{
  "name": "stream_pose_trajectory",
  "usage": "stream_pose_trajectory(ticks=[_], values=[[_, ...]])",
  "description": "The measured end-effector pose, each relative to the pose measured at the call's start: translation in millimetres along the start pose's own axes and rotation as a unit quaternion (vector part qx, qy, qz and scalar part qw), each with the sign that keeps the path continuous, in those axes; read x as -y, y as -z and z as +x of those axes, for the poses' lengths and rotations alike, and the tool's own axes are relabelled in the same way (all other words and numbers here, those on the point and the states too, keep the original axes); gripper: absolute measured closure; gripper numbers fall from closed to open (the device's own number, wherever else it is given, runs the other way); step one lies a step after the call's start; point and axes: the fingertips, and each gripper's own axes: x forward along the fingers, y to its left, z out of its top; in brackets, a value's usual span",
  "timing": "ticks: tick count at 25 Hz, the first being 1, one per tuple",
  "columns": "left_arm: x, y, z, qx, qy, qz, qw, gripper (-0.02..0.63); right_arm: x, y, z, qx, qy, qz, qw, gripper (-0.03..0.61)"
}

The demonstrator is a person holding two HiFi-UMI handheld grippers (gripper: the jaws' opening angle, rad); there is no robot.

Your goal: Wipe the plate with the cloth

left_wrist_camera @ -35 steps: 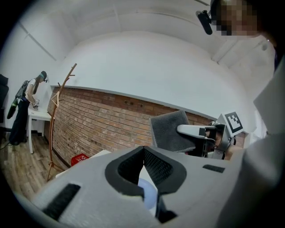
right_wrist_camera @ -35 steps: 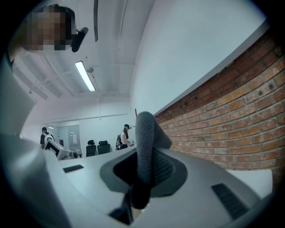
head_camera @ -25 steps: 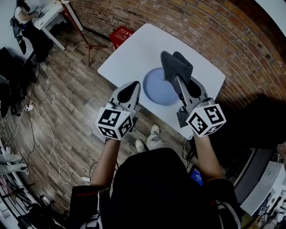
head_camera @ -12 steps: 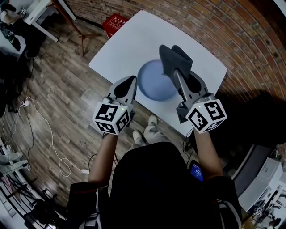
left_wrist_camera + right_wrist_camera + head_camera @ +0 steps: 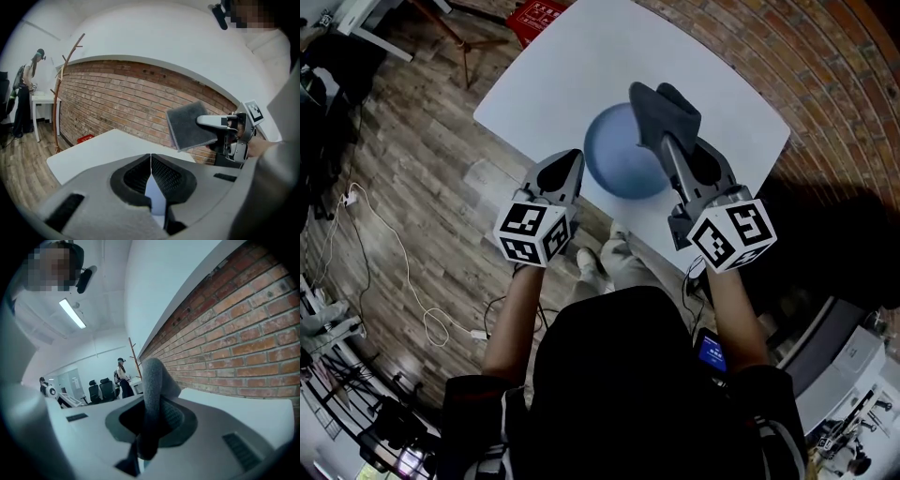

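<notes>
Wood-plank floor [image 5: 412,159] at left, cables strewn on it. Left gripper [image 5: 571,157]: grey plastic, ribbed jaws pressed together, nothing between. White rounded-corner tabletop [image 5: 581,66]. One plate [image 5: 614,155]: round, smooth, blue, on tabletop near front edge. One cloth [image 5: 664,117]: grey, felt-like, squarish, over plate's right rim. Right gripper [image 5: 663,142]: jaws clamped on cloth. Red brick wall [image 5: 825,56] at right. Two grippers.
</notes>
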Motion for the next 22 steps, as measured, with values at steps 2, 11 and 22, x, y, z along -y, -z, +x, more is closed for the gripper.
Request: stream_pose_trajectory(ticks=[2, 11, 22], values=[[-7, 14, 5, -0.017, -0.005, -0.001, 0.9999, 0.594, 3, 10, 5, -0.008, 0.000, 0.003, 1.000, 0.525], [-29, 77, 32, -0.076, -0.021, -0.017, 0.9967, 0.594, 14, 67, 14, -0.054, -0.005, 0.020, 0.998, 0.525], [-49, 113, 56, -0.107, -0.033, -0.035, 0.9931, 0.594, 35, 107, 26, -0.083, 0.003, 0.030, 0.996, 0.525]])
